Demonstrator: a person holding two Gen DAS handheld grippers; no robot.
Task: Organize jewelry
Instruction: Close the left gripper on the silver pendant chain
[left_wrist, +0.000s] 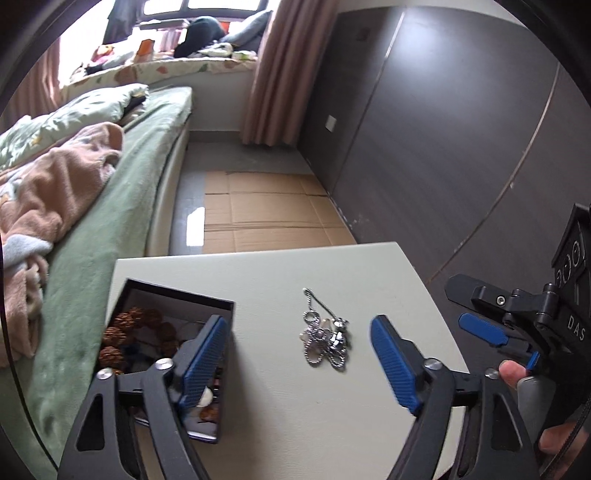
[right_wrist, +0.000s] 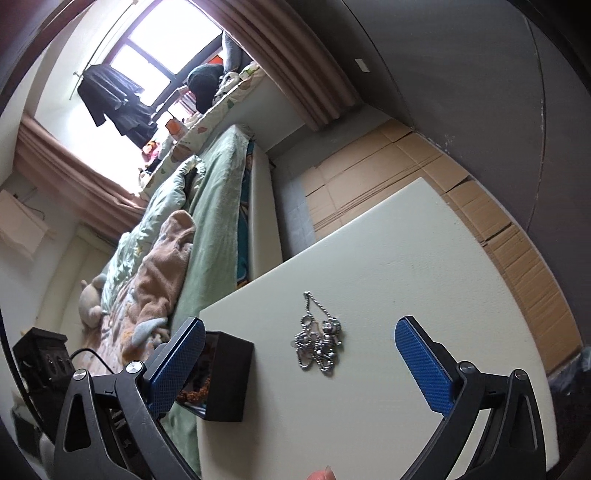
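A silver chain with charms lies bunched on the pale table; it also shows in the right wrist view. An open black jewelry box holding brown beaded bracelets stands at the table's left edge; in the right wrist view the box is seen from its side. My left gripper is open and empty, its jaws either side of the chain and held above it. My right gripper is open and empty, also framing the chain; it also shows at the right in the left wrist view.
A bed with green sheet and pink blanket borders the table's left. Flattened cardboard covers the floor beyond the table. A dark wardrobe wall runs along the right. A curtain hangs by the window.
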